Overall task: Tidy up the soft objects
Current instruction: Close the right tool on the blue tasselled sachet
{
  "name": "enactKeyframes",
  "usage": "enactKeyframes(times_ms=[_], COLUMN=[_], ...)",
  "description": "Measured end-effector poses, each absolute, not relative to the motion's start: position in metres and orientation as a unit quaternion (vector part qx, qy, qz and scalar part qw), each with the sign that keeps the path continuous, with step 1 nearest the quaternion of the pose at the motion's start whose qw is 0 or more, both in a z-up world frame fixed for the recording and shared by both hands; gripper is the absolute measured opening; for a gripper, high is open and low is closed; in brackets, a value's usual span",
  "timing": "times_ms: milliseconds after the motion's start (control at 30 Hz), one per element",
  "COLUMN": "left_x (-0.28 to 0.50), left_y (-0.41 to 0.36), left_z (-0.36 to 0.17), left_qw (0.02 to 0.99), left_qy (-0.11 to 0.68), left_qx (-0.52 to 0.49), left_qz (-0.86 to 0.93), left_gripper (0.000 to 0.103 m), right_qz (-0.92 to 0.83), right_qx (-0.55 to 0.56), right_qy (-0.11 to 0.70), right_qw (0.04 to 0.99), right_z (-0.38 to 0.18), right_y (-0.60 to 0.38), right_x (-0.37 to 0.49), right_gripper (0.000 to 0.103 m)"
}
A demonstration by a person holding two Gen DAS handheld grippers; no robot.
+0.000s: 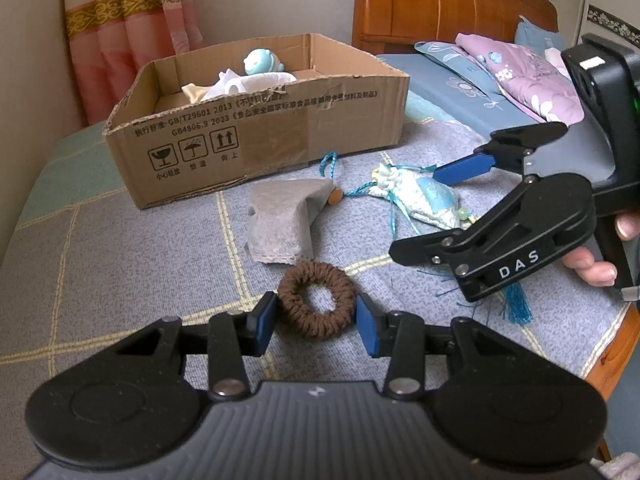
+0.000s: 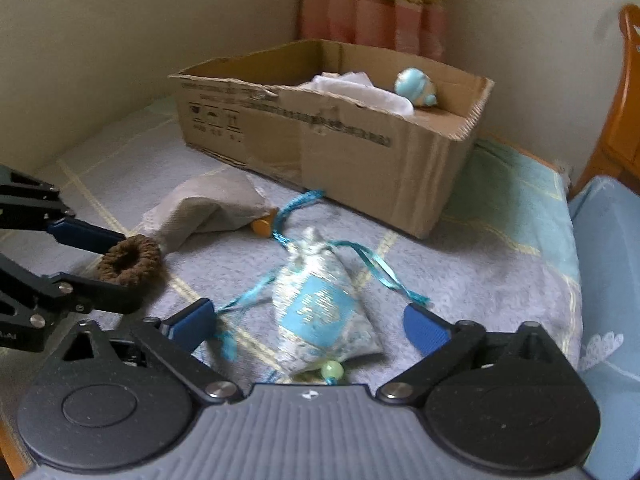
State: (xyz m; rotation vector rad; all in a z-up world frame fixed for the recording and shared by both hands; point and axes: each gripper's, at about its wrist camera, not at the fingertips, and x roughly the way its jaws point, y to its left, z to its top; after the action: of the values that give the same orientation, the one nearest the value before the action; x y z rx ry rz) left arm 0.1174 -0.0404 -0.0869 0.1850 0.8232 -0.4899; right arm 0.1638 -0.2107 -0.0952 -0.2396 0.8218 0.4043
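Observation:
A brown knitted scrunchie lies on the grey checked bedspread. My left gripper is shut on it, one blue pad against each side. The right wrist view shows the same scrunchie between those fingers. A pale blue and white sachet with turquoise cords and a green bead lies between the wide jaws of my right gripper, which is open, its pads clear of the fabric. In the left wrist view the right gripper, held by a hand, straddles that sachet.
A grey cloth pouch with an orange bead lies between the scrunchie and an open cardboard box. The box holds white cloth and a blue round toy. Folded purple bedding and a wooden headboard stand far right.

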Motion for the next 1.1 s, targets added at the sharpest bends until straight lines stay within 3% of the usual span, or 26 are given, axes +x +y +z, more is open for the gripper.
enactKeyframes(times_ms=[333,533,667,767,833,900,967,1100], left_x=[0.117,0.117,0.117,0.118,0.117,0.117,0.117,0.117], left_y=[-0.040,-0.040,-0.040,-0.040,-0.040,-0.039,-0.039,-0.039], left_z=[-0.087,-0.087,-0.087,-0.087,-0.087,-0.087,-0.087,-0.087], left_qw=[0.884,0.883,0.884,0.884,0.884,0.884,0.884,0.884], left_qy=[0.395,0.395,0.395,0.395,0.395,0.395,0.395,0.395], left_qx=[0.088,0.087,0.088,0.086,0.086,0.085,0.085,0.085], left_qz=[-0.236,-0.236,-0.236,-0.236,-0.236,-0.236,-0.236,-0.236], left_gripper=[0.042,0.042,0.042,0.042,0.042,0.042,0.042,0.042], right_qz=[0.195,0.187,0.194,0.192,0.194,0.188,0.182,0.175], right_qx=[-0.123,-0.130,-0.119,-0.128,-0.128,-0.123,-0.119,-0.116], right_qy=[0.402,0.406,0.410,0.411,0.414,0.421,0.430,0.447], right_qw=[0.886,0.885,0.883,0.882,0.880,0.879,0.876,0.870], right_z=[-0.087,-0.086,-0.084,-0.083,-0.083,-0.083,-0.085,-0.091], right_y=[-0.206,-0.206,-0.206,-0.204,-0.204,-0.205,-0.207,-0.210], right_x=[0.164,0.163,0.165,0.165,0.166,0.168,0.170,0.174], right_gripper=[0.077,0.077,0.057,0.051,0.054,0.065,0.083,0.103])
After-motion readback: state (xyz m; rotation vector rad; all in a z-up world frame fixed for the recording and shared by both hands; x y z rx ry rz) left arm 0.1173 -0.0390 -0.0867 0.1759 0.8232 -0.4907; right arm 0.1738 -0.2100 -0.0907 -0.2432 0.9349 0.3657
